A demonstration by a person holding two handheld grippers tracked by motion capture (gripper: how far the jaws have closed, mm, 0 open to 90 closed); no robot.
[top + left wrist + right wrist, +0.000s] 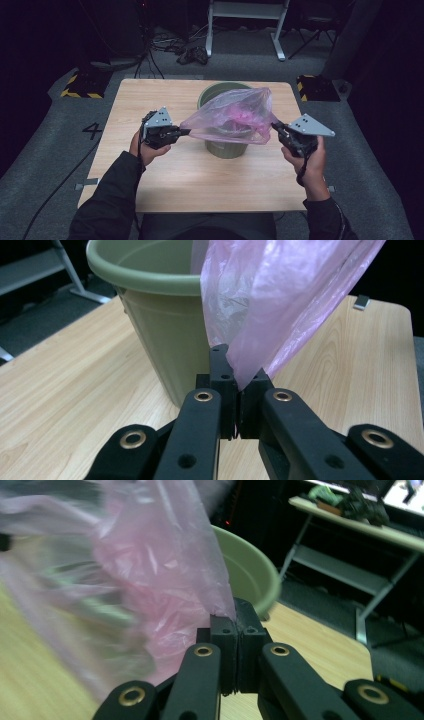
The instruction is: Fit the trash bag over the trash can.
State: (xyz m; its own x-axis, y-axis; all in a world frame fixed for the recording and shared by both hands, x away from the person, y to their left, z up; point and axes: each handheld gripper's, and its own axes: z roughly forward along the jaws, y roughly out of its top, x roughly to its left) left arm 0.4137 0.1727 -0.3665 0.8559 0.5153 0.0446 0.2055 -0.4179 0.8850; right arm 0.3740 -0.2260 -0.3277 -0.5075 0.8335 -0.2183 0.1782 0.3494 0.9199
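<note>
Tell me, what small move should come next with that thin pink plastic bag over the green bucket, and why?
Probably lower both grippers together. The left gripper and right gripper each pinch an edge of the thin pink plastic bag, stretched open above the round green plastic bucket, so its mouth could settle around the rim.

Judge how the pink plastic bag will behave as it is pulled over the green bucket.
The pink bag is probably floppy and very light: it wrinkles and sags between the left gripper and right gripper. Its thin film might tear on the bucket rim.
</note>
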